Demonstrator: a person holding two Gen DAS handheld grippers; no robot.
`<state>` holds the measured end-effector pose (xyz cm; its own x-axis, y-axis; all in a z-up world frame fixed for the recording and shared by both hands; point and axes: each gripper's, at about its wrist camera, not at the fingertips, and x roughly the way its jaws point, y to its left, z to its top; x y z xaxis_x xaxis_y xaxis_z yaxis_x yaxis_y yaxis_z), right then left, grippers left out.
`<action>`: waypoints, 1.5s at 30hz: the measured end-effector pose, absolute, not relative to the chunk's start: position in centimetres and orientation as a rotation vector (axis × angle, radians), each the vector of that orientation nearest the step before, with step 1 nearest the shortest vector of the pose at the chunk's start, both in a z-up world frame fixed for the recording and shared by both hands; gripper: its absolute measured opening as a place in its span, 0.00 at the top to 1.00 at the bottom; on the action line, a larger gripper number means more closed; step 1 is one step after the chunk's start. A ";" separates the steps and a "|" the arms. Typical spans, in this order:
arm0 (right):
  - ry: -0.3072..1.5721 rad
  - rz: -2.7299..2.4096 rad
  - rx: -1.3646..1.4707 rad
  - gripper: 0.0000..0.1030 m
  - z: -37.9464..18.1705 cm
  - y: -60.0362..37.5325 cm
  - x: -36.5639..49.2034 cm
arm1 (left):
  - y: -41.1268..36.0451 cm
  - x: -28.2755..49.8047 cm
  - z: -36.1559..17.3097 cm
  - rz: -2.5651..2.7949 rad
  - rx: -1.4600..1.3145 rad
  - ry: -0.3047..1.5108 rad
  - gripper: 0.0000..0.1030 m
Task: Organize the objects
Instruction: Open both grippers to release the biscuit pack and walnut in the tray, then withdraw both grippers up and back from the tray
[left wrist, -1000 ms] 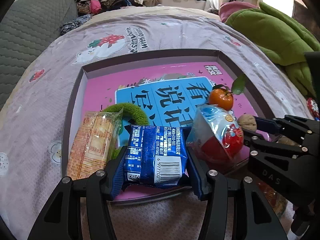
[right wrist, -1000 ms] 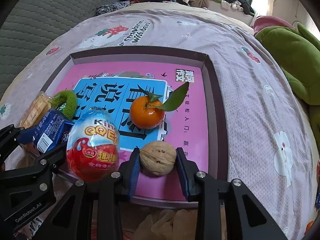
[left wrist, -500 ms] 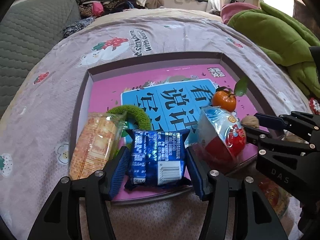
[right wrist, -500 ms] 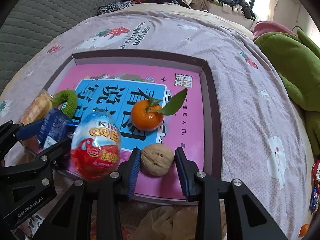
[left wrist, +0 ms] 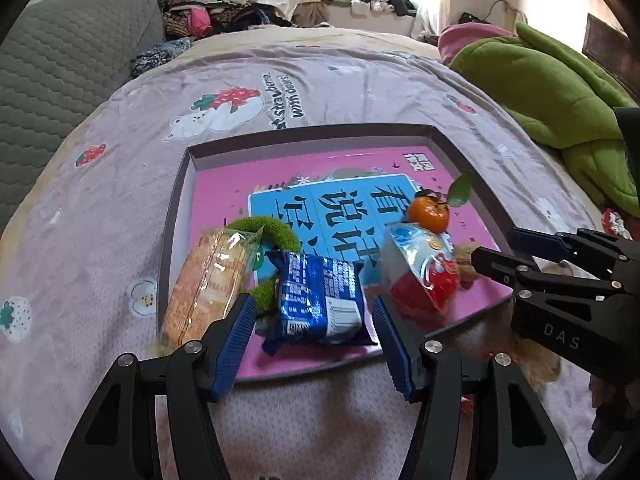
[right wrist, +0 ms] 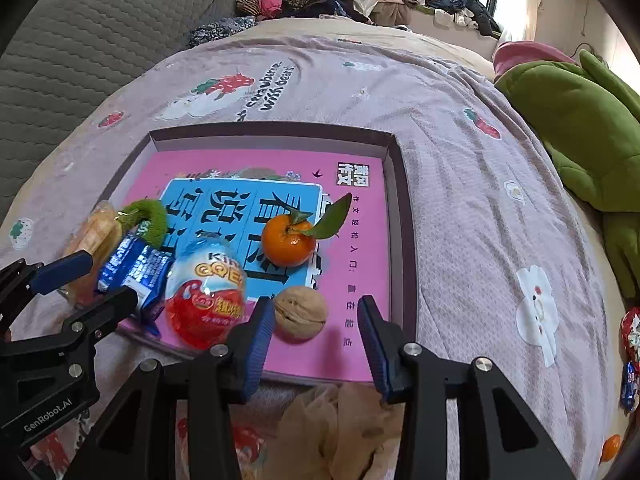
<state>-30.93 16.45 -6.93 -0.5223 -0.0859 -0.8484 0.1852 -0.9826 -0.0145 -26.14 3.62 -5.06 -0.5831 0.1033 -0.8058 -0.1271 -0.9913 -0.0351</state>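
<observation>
Jaws of our right gripper (right wrist: 316, 334) opening, brown wrinkled walnut (right wrist: 301, 312) between them, touching our left pad, clear of the other, on the pink shallow cardboard tray (right wrist: 394, 216).

A shallow pink cardboard tray (right wrist: 394, 216) with a dark purple rim bears a blue printed panel. The foil snack packet (left wrist: 318, 300) is blue and white. The bedspread (right wrist: 460, 128) is mauve, patterned with red strawberries and white bears.

Glossy blue foil packet (left wrist: 320, 300), crinkly clear plastic wrapper (left wrist: 208, 284), rough-shelled walnut (right wrist: 301, 312), soft textured cloth bedspread (right wrist: 460, 184)
</observation>
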 end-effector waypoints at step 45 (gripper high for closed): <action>0.161 -2.724 1.051 0.58 8.8 15.9 -17.1 | 4.5 -11.9 8.8 2.768 -1.064 0.030 0.40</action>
<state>-17.12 15.89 8.82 -0.7212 -0.1617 -0.6736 0.2397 -0.9706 -0.0236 -11.95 4.49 8.80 -0.7293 0.1560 -0.6662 -0.1702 -0.9844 -0.0442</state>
